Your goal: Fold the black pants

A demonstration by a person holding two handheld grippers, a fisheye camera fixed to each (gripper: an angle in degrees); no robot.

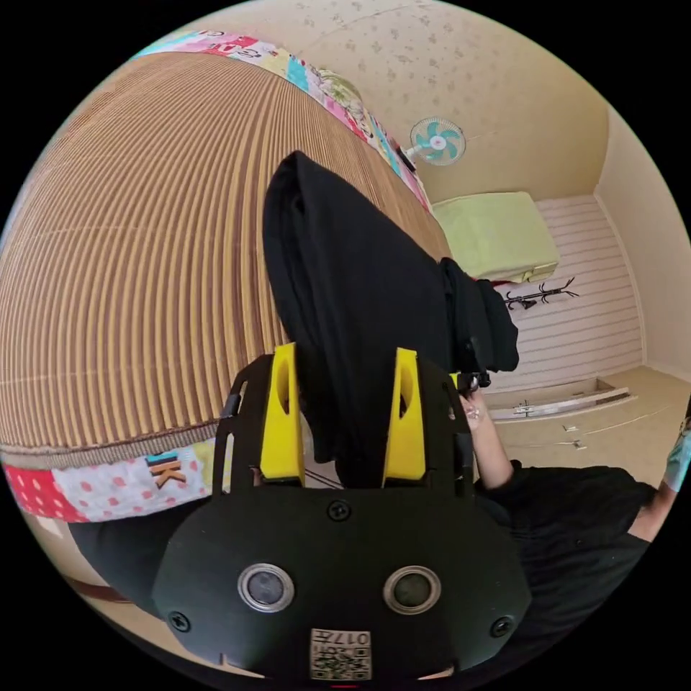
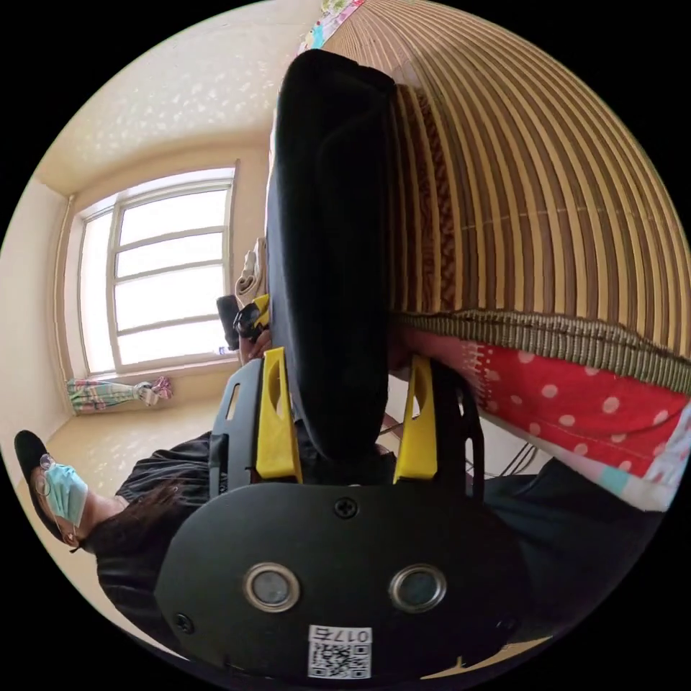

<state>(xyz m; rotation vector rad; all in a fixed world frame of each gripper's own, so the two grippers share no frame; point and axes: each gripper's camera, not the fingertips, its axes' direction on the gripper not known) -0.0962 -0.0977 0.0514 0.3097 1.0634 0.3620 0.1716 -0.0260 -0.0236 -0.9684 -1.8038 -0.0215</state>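
We have the black pants [image 1: 345, 288] running lengthwise straight out from each hand-held gripper, left [image 1: 345, 417] and right [image 2: 349, 417]; jaws wide, fabric between, grip uncertain.

I see the pants [image 1: 345, 288] lying folded on the mat [image 1: 144, 252], which covers the bed [image 1: 108, 489]. One end runs between the left gripper [image 1: 344, 417] jaws; the right gripper [image 2: 345, 425] straddles the other end. A wall fan [image 1: 437, 141] hangs beyond the bed.
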